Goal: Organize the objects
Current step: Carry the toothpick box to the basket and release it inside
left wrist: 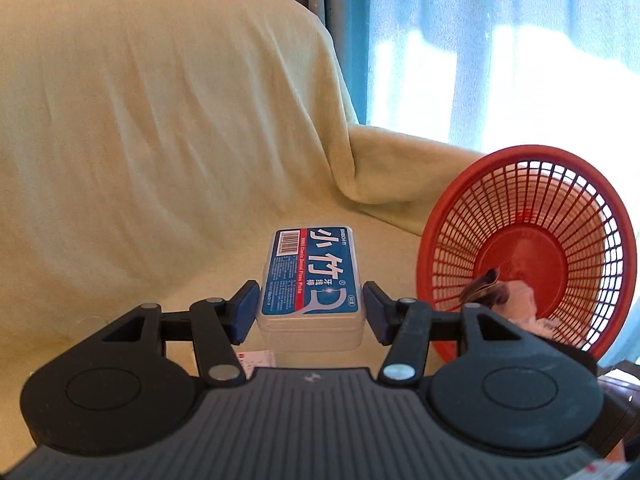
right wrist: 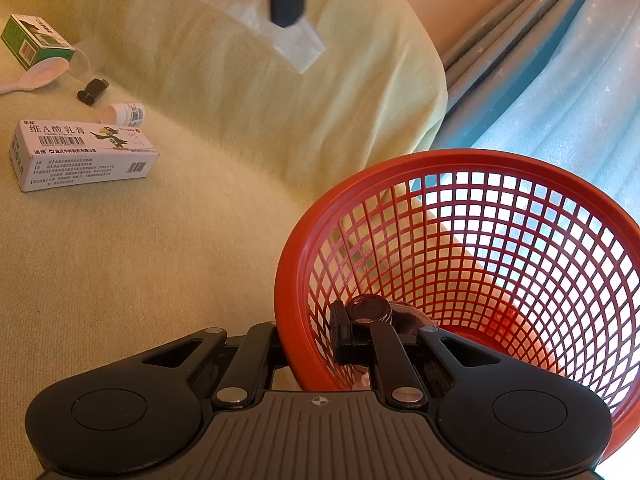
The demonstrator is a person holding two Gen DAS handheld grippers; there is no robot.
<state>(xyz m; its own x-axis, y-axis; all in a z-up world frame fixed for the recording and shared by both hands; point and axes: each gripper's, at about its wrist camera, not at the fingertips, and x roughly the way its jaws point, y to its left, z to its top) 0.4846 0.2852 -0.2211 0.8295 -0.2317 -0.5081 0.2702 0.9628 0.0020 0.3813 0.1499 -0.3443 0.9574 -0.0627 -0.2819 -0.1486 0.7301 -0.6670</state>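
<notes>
My left gripper [left wrist: 312, 312] is shut on a clear dental floss pick box [left wrist: 312, 276] with a blue label, its blue pads [left wrist: 246, 312] pressing both long sides. The box hangs above the pale green sofa cover [left wrist: 160, 140]. To its right a red mesh basket [left wrist: 528, 256] is tipped toward me, with a white fluffy item [left wrist: 520, 304] and a dark one [left wrist: 484, 288] inside. In the right wrist view my right gripper [right wrist: 308, 340] is shut on the basket's near rim [right wrist: 292, 320], one finger inside and one outside. A dark round object [right wrist: 368, 308] lies in the basket.
On the cushion at the left lie a white ointment carton [right wrist: 84, 152], a small white jar [right wrist: 126, 114], a black cap-like piece [right wrist: 93, 91], a white spoon [right wrist: 32, 78], a clear cup [right wrist: 86, 58] and a green carton [right wrist: 36, 40]. Blue curtains [right wrist: 560, 100] hang behind the basket.
</notes>
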